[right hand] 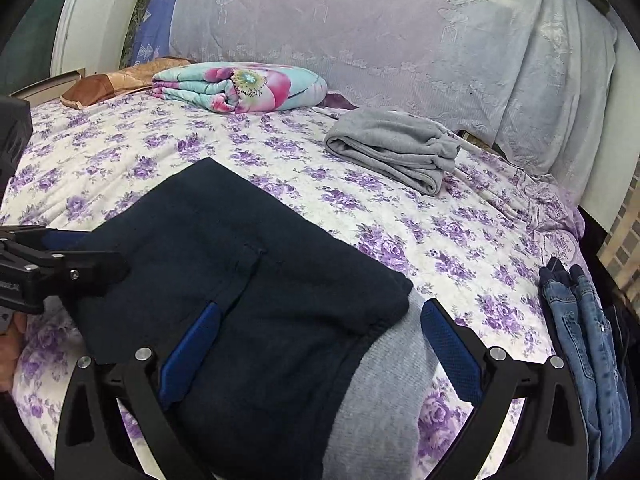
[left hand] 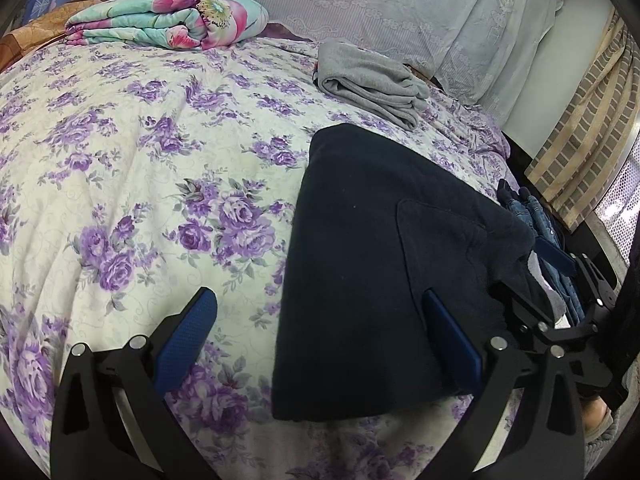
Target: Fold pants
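Right now a pair of dark navy fleece pants [right hand: 248, 280] lies folded into a thick flat bundle on the near part of a bed covered with a white quilt printed with purple roses [left hand: 132, 168], its pale grey lining turned out along the near edge in the right wrist view. Over it the right gripper [right hand: 320, 344] hangs with its blue-padded fingers [right hand: 448, 348] spread wide, one finger above the dark cloth and the other just past the grey edge, clamping nothing. Beside it the left gripper [left hand: 324, 336] is likewise spread apart and empty, its left finger over bare quilt and its right finger over the near left part of the pants; whether either pad touches the cloth I cannot tell. Further back, towards the right, sits a folded pair of light grey sweatpants [right hand: 396, 148], well apart from the navy bundle. At the head of the bed rests a folded floral blanket in turquoise and pink [right hand: 244, 86], with a crumpled orange-brown satin cloth [right hand: 120, 82] just to its left, and behind both a pale lilac lace cover [right hand: 360, 28] is draped upright. Along the right edge of the mattress lie blue denim jeans [right hand: 580, 320], apart from everything else
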